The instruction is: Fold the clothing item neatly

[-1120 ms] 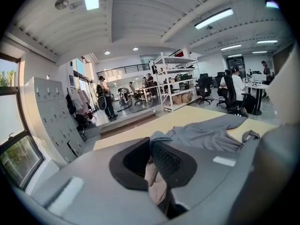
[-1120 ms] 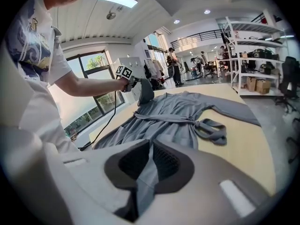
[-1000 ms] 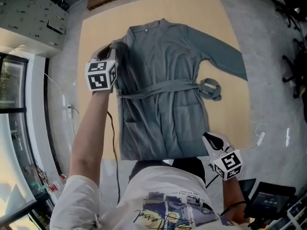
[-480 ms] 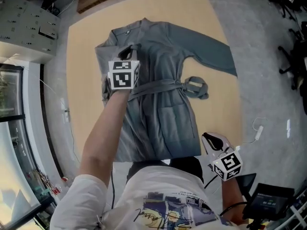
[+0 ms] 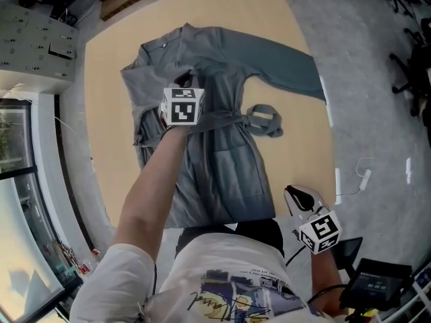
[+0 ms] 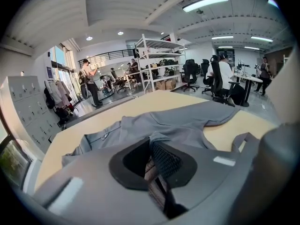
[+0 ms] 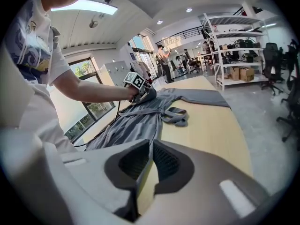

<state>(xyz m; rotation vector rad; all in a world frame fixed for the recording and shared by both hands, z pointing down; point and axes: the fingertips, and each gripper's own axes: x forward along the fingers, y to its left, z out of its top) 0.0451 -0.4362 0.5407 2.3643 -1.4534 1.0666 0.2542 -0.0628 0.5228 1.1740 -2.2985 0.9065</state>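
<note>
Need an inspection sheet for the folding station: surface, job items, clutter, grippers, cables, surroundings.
surface: tan table, with the garment laid across it.
job's things: grey robe, belt tied at the waist, one sleeve spread out, the opposite side bunched inward.
clutter: nothing seen.
grippers: left gripper shut on a fold of the robe near the belt; right gripper shut, empty, at the table's near edge, apart from the robe.
cables: white cable on the floor beside the table; dark cable hanging below the left arm.
surroundings: grey floor, shelving, office chairs, people in the background.
</note>
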